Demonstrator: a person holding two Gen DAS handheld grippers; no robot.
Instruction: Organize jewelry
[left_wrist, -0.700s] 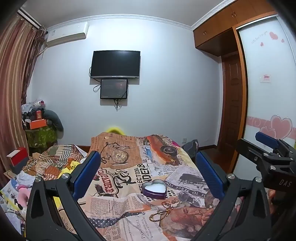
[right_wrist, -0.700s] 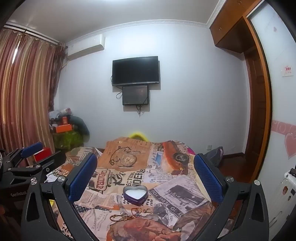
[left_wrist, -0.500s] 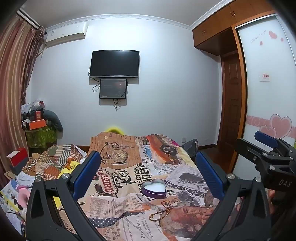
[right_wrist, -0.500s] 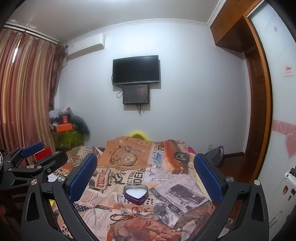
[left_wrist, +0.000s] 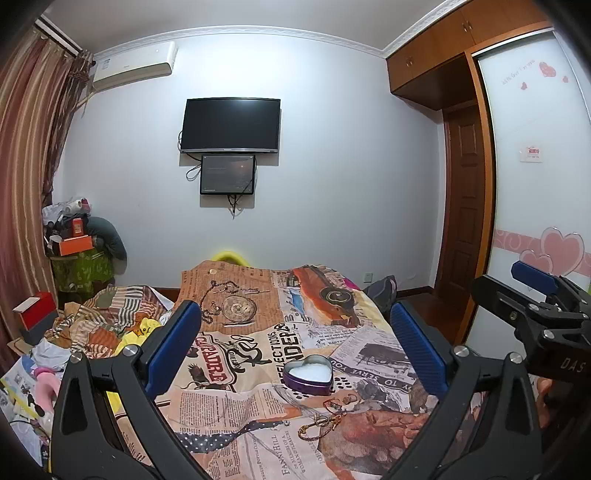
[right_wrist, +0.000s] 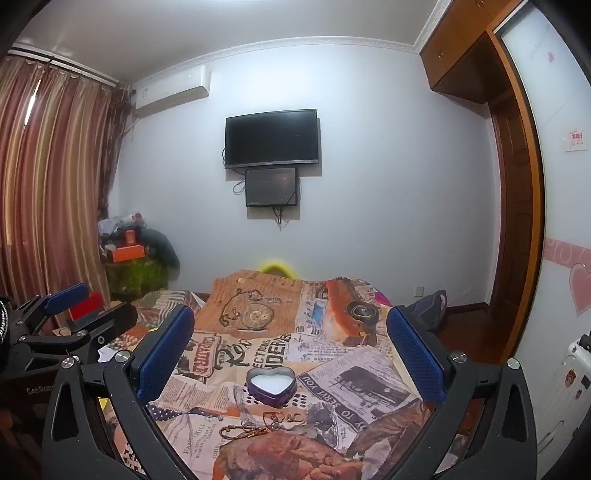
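Progress: by my reading the task is at its very start; nothing is sorted yet.
Heart tin (left_wrist: 308, 374): open, lid nowhere in view, pale inside with no jewelry visible in it; it sits on the bed (left_wrist: 236, 402), in the middle of the printed cover.
Jewelry: a gold chain (left_wrist: 319, 424) lies loose on the cover at 6 o'clock from the tin, close to it but apart; small rings (left_wrist: 345, 400) lie between chain and tin, toward 5 o'clock. In the right wrist view the same chain (right_wrist: 245, 430) and rings (right_wrist: 290, 417) lie at 6 o'clock from the tin (right_wrist: 271, 380).
Left tongs (left_wrist: 295, 339): spread wide, holding nothing, hovering above the bed short of the jewelry.
Right tongs (right_wrist: 290, 343): likewise spread wide and empty, apart from everything on the cover.
Still to do: pick up the chain and each ring and lay them in the tin, as I judge it.
Writing on the cover: "FANNY HILL", "TO SERVE YOU" and part of "ELECTIONS" are readable; a badge print reads roughly "CAMPADRE", uncertain.
Writing on the tools: "DAS" shows on the right tool at 3 o'clock in the left view; "GenRob", cut off, shows on the left tool at 9 o'clock in the right view.
Other labels: wall sticker and air conditioner print too small to read.
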